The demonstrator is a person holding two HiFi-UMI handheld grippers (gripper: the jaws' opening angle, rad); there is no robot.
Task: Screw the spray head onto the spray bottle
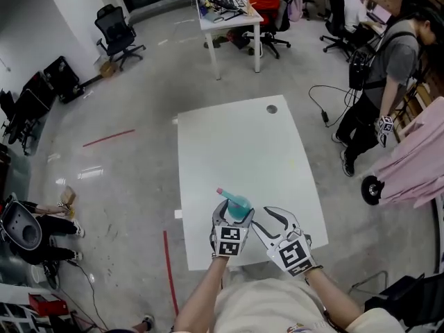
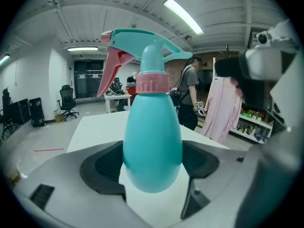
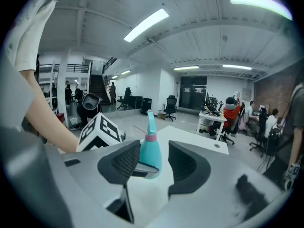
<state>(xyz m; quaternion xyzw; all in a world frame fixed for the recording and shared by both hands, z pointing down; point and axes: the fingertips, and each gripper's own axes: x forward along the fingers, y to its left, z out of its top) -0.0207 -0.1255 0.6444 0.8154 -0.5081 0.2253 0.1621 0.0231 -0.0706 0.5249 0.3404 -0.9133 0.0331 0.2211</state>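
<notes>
Closest to us, the left claw [image 2: 153, 163] is clamped on the belly of the teal spray bottle [image 2: 152, 137], pads on both sides, bottle upright. The spray head [image 2: 142, 44] sits on the neck w/ its pink collar [image 2: 152, 83]; whether it's threaded tight we can't tell. Just beside it, the right claw [image 3: 154, 164] is spread apart and grasping nothing. The bottle shows beyond its gap, not btwn the pads. The bottle is over the near end of the white counter [image 1: 236, 144]; touching it or not, we can't tell. Further off there's a desk [image 1: 229, 16] w/ seated people, and a person standing [image 1: 388, 75] at right.

Risks, as we judge them: the bottle looks smooth and egg-shaped, so twisting the collar could spin it or squirt it out of the left claw. If the right claw bites the pink trigger [image 2: 110, 75] instead of the collar, the head tilts & the threads cross. The near edge is close, so a slip prob means a drop to the floor [image 1: 139, 172].
</notes>
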